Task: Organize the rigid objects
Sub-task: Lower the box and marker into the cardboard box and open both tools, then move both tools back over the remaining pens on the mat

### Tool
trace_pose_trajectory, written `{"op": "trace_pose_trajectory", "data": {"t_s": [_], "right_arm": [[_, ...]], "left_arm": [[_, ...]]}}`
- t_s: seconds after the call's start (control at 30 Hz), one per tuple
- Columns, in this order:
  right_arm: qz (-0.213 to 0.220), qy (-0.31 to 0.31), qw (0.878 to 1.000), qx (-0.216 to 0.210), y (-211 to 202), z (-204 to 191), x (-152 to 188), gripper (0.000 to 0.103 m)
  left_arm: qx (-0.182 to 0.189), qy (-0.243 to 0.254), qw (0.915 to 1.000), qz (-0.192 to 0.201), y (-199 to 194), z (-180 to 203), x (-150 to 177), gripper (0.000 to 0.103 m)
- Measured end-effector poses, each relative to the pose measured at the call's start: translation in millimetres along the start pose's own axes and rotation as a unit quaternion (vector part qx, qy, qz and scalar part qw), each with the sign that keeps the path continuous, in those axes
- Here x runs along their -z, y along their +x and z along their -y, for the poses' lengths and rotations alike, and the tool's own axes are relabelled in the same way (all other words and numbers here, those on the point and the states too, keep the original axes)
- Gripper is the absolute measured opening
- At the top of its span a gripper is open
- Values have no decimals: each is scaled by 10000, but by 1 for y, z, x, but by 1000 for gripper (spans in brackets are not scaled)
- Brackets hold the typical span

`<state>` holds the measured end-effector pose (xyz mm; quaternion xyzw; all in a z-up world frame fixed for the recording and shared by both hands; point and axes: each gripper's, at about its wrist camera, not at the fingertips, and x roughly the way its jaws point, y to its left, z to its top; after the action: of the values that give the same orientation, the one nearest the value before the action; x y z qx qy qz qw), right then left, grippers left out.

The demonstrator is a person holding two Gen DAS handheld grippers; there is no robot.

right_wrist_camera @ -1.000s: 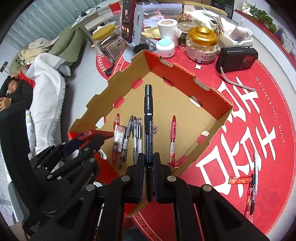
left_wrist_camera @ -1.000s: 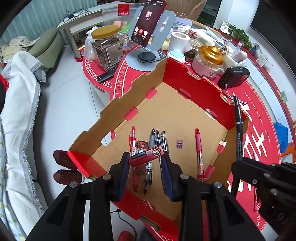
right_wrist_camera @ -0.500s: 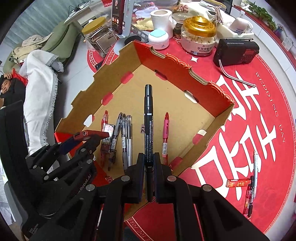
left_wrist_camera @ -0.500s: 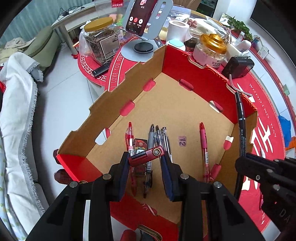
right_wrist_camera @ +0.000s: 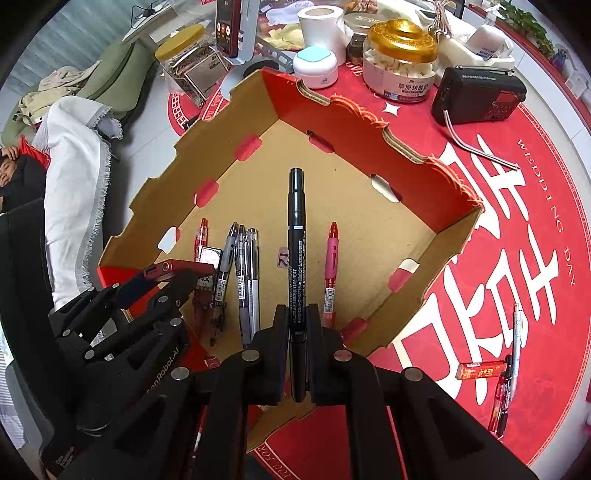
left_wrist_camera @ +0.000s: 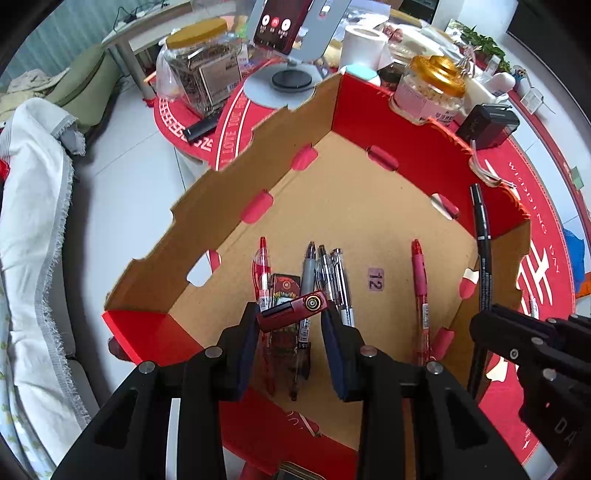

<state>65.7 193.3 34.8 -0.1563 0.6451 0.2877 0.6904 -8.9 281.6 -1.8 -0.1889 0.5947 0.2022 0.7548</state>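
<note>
An open cardboard box (left_wrist_camera: pixel 225 206) (right_wrist_camera: pixel 354 129) with red outer faces sits on the red tablecloth. On its floor lie a red pen (left_wrist_camera: pixel 262 266), a grey pen (left_wrist_camera: pixel 308 266), clear pens (left_wrist_camera: pixel 338 277), a pink pen (left_wrist_camera: pixel 419 273) (right_wrist_camera: pixel 331 254) and a small dark packet (left_wrist_camera: pixel 282 291). My left gripper (left_wrist_camera: pixel 290 317) (right_wrist_camera: pixel 166 273) hangs over the pens at the box's near-left corner, shut on a small red lighter (left_wrist_camera: pixel 291 310) held crosswise. My right gripper (right_wrist_camera: pixel 297 317) (left_wrist_camera: pixel 484 321) is shut on a black marker (right_wrist_camera: pixel 296 240) (left_wrist_camera: pixel 482 240) that points forward over the box's middle.
Behind the box stand a yellow-lidded jar (left_wrist_camera: pixel 199 70), a phone on a stand (left_wrist_camera: pixel 280 22), a gold-lidded jar (right_wrist_camera: pixel 399 66) and a black radio (right_wrist_camera: pixel 480 96). Loose pens (right_wrist_camera: pixel 509 369) and an orange lighter (right_wrist_camera: pixel 480 370) lie on the cloth at right. A person (right_wrist_camera: pixel 14 173) lies at far left.
Both grippers have sunk closer to the box, which now fills more of each view. Each keeps its hold: the lighter on the left, the marker on the right.
</note>
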Motion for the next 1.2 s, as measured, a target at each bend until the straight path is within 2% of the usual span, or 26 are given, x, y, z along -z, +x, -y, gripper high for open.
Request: {"op": "trace_pose_trajectory", "data": {"t_s": [0.2,0.4,0.43,0.47,0.5,0.53,0.57,0.6,0.63,0.7,0.73,0.8,0.9,1.03,1.13,1.2], "right_arm": [[-194,92,9998,48,23,5,-3,10],[-345,154,9992,133,38,11,-1,10],[-356,175,9991,119,39,12,-1,10],[-353,192,9992,88,38,12,-1,10],[-330,180,9993,59,37,13,-1,10],[-300,139,9994,95,35,12,-1,12],[-243,80,9995,186,31,12,-1,16],[-193,58,9995,249,29,12,-1,33],[-115,79,9993,352,24,15,0,55],[169,156,9995,209,11,20,1,72],[248,181,9995,125,6,20,1,82],[395,146,9990,127,-6,19,3,92],[567,108,9980,253,-24,21,15,92],[727,552,9942,575,-46,52,55,92],[681,1264,9854,920,-57,96,99,92],[559,1827,9757,1075,-61,131,131,92]], "left_arm": [[19,124,9999,-113,14,9,-5,37],[-45,367,9993,30,18,19,-9,37],[-76,422,9991,20,20,20,-10,40],[-82,457,9989,-1,22,21,-10,54],[-48,454,9990,-6,23,21,-9,73],[-36,413,9991,-3,23,20,-9,78],[-75,348,9994,18,23,17,-8,83],[-112,285,9995,39,22,14,-8,84],[-151,202,9997,52,22,10,-8,86],[-121,16,9999,54,22,0,-9,103],[-88,-60,9999,84,22,-4,-8,103],[-79,-19,9999,98,22,-5,-8,103],[-105,220,9996,164,16,4,-4,103],[187,671,9972,288,-8,33,9,103],[492,1260,9895,502,-32,76,23,103],[770,1768,9793,618,-47,114,38,103]]}}
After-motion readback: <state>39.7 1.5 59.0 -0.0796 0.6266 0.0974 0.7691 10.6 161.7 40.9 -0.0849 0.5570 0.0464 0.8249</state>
